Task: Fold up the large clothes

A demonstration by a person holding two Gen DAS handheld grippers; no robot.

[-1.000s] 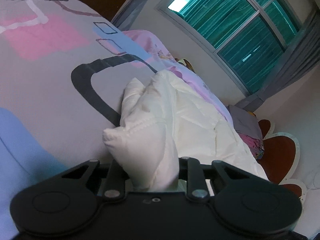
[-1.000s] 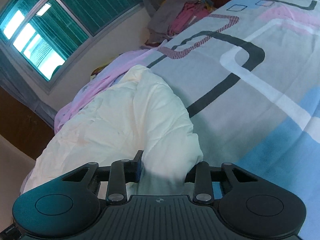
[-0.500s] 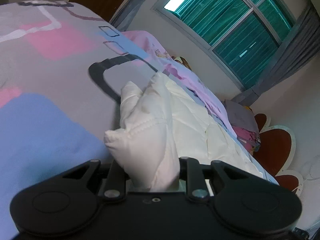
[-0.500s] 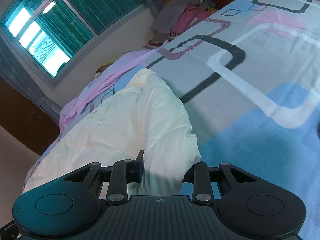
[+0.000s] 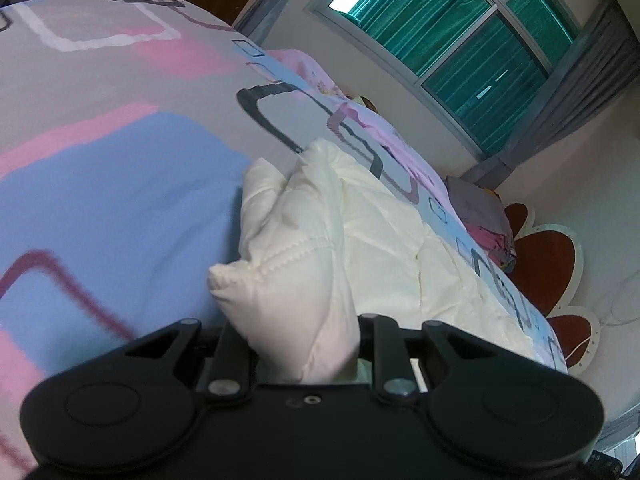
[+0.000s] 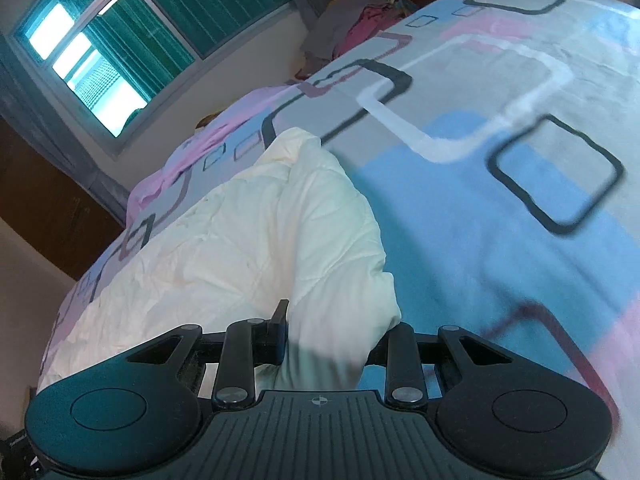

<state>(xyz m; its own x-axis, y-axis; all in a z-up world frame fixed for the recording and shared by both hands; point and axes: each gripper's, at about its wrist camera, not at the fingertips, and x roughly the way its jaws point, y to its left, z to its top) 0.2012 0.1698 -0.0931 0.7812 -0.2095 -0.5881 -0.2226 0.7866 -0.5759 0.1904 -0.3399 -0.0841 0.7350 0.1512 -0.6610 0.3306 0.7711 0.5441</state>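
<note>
Both grippers have travelled across the bed since the earlier frames, drawing the white quilted garment (image 5: 320, 248) with them: the bedsheet (image 5: 100, 184) pattern beneath has shifted, and a blue patch now lies where grey showed before, with motion blur at the near edge

Grip state: the left gripper (image 5: 304, 344) is pinching a bunched corner of the garment between its jaws. The right gripper (image 6: 328, 344) is likewise clamped on a thick fold of the same garment (image 6: 248, 240). Neither pair of jaws stands spread

Location of the work item: the garment lies on the bed, its near edge lifted at both grippers, its far portion trailing flat on the sheet toward the window (image 5: 460, 32) side

Step in hand, as judged: carrying one edge over to form a fold, or dragging the item into position. Which of the two cannot be told

Next move calls for: keeping both corners level and equally tensioned, laying the held edge down square, then releasing both grips together. Uneven travel would likely skew the fold

Containers: none visible. A loose pile of clothes (image 6: 360, 24) sits at the far end of the bed, in no basket or bin that can be made out
</note>
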